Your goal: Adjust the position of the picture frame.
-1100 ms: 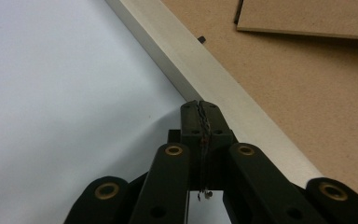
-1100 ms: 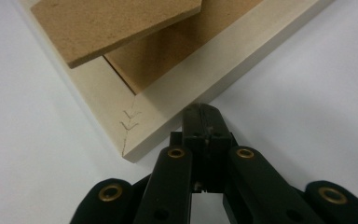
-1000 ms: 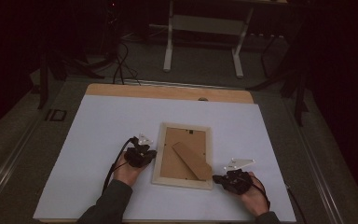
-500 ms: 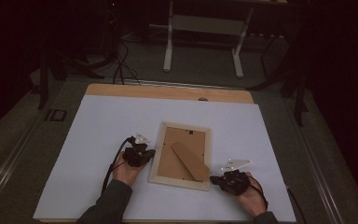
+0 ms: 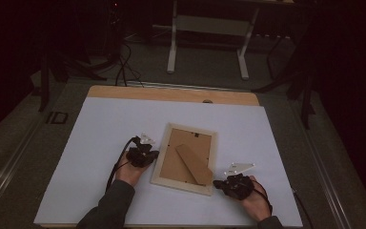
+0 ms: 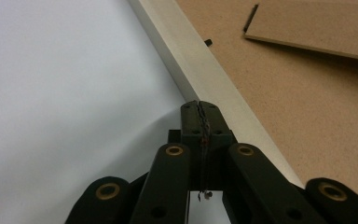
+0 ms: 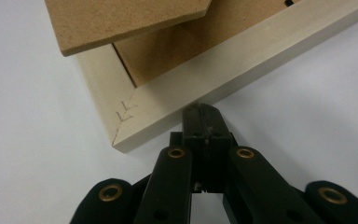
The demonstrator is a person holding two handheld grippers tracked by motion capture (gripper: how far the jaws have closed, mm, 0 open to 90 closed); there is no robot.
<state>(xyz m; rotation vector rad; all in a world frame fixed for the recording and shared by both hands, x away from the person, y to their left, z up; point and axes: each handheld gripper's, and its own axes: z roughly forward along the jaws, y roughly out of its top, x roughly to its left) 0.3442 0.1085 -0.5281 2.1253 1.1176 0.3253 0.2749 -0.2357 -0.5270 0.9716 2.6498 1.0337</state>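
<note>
Face down near the front of a white sheet [image 5: 100,143]: a pale wooden frame [image 5: 159,164], brown backing [image 5: 178,160] up, its easel stand [image 5: 195,164] lying slantwise across it. Left gripper [image 5: 153,154] at the frame's left rail, jaws pressed together on nothing, tips touching or just short of the rail [image 6: 200,70]. Right gripper [image 5: 218,183] at the near right corner, jaws likewise pressed together and empty, tips against the frame's outer edge beside the mitred joint [image 7: 123,114]. Stand's end [image 7: 121,21] overhanging that corner in the right gripper view. Small black tab [image 6: 208,42] on the backing near the left rail. Beyond the sheet, a bare strip of wooden tabletop [image 5: 171,94]; farther back, a white stand's legs [image 5: 171,52] and loose cables [image 5: 124,67] on the dark floor. Nothing between grippers and frame.
</note>
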